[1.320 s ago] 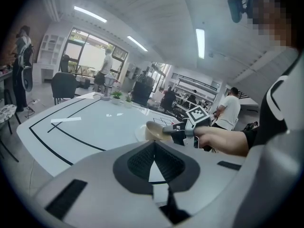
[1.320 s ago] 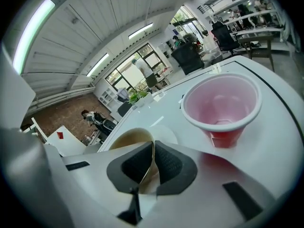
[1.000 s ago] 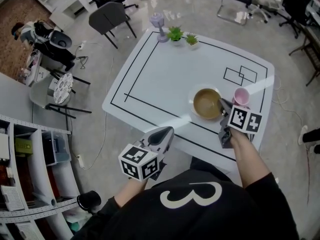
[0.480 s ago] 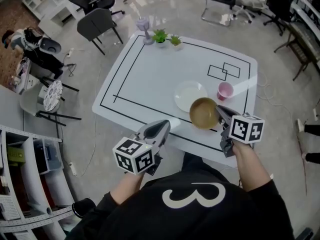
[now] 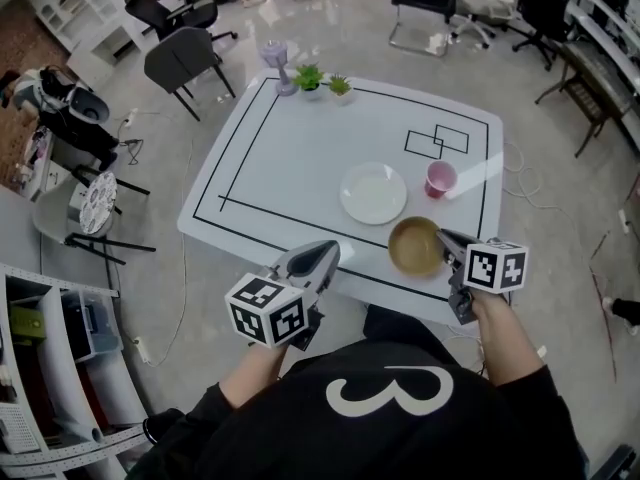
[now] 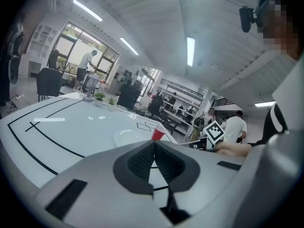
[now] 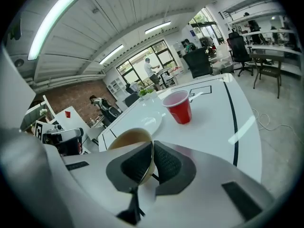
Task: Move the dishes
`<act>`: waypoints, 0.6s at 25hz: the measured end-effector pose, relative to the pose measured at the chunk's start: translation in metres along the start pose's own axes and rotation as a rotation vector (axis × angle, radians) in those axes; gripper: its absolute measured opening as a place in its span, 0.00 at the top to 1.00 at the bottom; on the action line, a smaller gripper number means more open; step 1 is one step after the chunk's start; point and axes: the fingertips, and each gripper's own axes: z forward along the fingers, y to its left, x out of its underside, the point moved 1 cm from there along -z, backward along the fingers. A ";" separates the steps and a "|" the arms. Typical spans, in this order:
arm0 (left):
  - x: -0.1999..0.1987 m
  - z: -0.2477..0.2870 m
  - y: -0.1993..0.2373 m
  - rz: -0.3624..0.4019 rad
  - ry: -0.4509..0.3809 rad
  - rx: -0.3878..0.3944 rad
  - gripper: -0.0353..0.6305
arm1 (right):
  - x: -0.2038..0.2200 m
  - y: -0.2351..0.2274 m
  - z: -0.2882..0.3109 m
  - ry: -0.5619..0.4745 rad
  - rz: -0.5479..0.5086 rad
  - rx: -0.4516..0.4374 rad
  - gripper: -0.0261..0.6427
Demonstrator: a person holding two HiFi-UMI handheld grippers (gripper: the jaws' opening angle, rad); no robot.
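Right claw (image 5: 445, 238): pinching the near rim of a round tan bowl with a brown inside (image 5: 413, 247); the right gripper view shows the thin rim caught between the two dark pads, one pad inside the bowl and one outside; grip sound.

Bowl position: near right part of the white rectangular surface with black border lines (image 5: 280, 158), lying across the inner black line and close to the near edge; whether it rests on the surface or hangs just clear of it cannot be told.

Flat round white plate (image 5: 373, 192): on the surface, just beyond the bowl and slightly to its left; apart from it and bare on top.

Red plastic cup (image 5: 438, 179): upright, just right of the plate and not touching it; beyond the bowl.

Two overlapping black outlined rectangles (image 5: 437, 141): marked on the surface beyond the cup.

Left claw (image 5: 333, 248): pressed together with nothing between the pads, as the left gripper view confirms; held at the near edge of the surface, left of the bowl and well apart from all the dishes; its marker cube (image 5: 267, 311) sits toward the person.

Far edge of the surface: two small green potted plants (image 5: 310, 76) side by side; a pale purple hourglass-shaped object (image 5: 277, 65) stands just left of them at the corner.

Floor beyond: a grey chair (image 5: 185, 58) near that corner.
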 end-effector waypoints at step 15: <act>0.006 0.007 -0.001 -0.003 0.025 0.032 0.94 | 0.023 -0.020 0.001 0.050 0.077 0.038 0.90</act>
